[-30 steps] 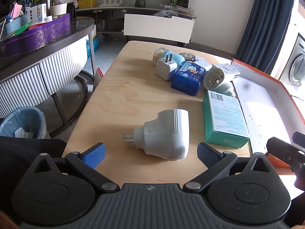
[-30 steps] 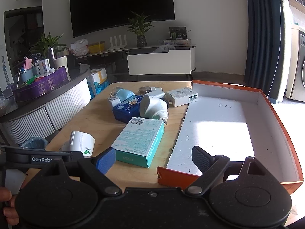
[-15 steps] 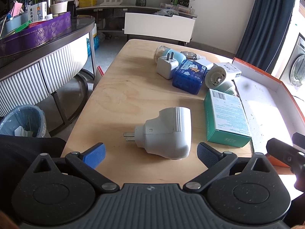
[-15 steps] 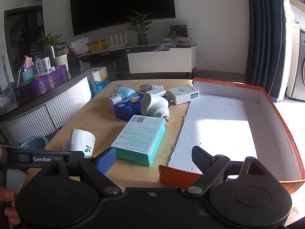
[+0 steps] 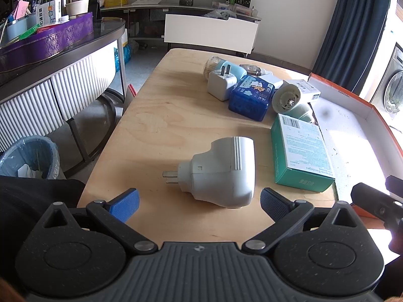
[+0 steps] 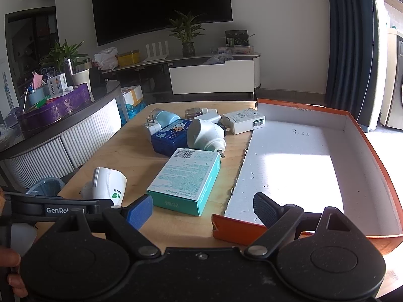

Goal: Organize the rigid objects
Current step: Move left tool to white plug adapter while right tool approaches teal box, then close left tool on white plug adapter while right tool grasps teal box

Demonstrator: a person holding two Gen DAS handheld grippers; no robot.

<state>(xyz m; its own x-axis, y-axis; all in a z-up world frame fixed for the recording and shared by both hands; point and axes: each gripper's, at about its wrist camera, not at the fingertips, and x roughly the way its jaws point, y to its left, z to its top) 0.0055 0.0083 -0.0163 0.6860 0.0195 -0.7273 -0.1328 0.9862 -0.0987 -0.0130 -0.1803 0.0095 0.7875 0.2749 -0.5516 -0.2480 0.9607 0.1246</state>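
Observation:
A white plug-in device lies on its side on the wooden table, prongs pointing left. My left gripper is open, its pads just short of the device on either side. The device also shows in the right wrist view. A teal bandage box lies beside it. My right gripper is open and empty, over the near corner of the orange-rimmed white box lid. Farther back lies a cluster: a blue tin, a white adapter, a white round device.
A small white carton lies by the lid's far corner. A curved counter with a purple box stands left of the table, with a bin on the floor below. The table's left edge is close to the left gripper.
The left gripper has crept forward and slightly toward the white plug-in device, which looks larger between the pads. The right gripper has shifted slightly forward over the lid corner.

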